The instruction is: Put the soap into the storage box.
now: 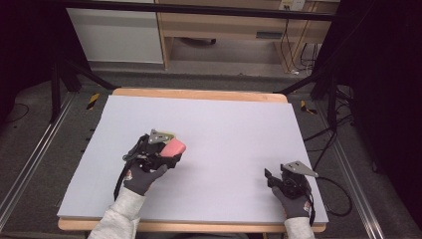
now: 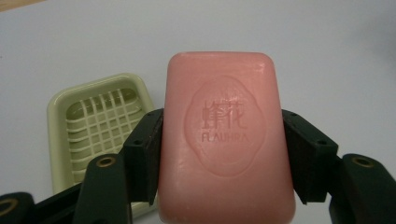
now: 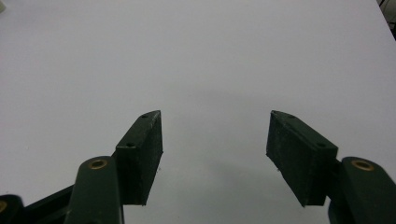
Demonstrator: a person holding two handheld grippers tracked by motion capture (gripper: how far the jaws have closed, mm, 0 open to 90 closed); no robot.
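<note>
Soap bar (image 2: 226, 140), pink, sits clamped between the two black jaws of the left gripper (image 2: 223, 140); both pads press flat on its long sides, so the fingers are pinching it firmly. Stamped face of the bar points at the gripper's camera, oval emblem with characters and lettering readable, and the far end of the bar sticks out past the fingertips. In the high view the same bar (image 1: 173, 147) pokes out of the front of the left gripper (image 1: 166, 152), held by a grey-gloved hand (image 1: 142, 177) over the left half of the white sheet (image 1: 234, 129) that covers the table. Soap dish (image 2: 100, 126), pale green with a slatted grid bottom, lies on the sheet beyond and to the outer side of the left finger (image 2: 144, 154); its near corner is hidden behind that finger, and it holds nothing. Whether the bar touches the dish I cannot tell; they look apart, bar beside it rather than over it. Right gripper (image 3: 215, 149) has its jaws spread wide with bare sheet showing between the pads (image 3: 140, 154). From above, that gripper (image 1: 272, 180) rests low near the sheet's right front corner in the other gloved hand (image 1: 293, 199), well apart from bar and dish.
</note>
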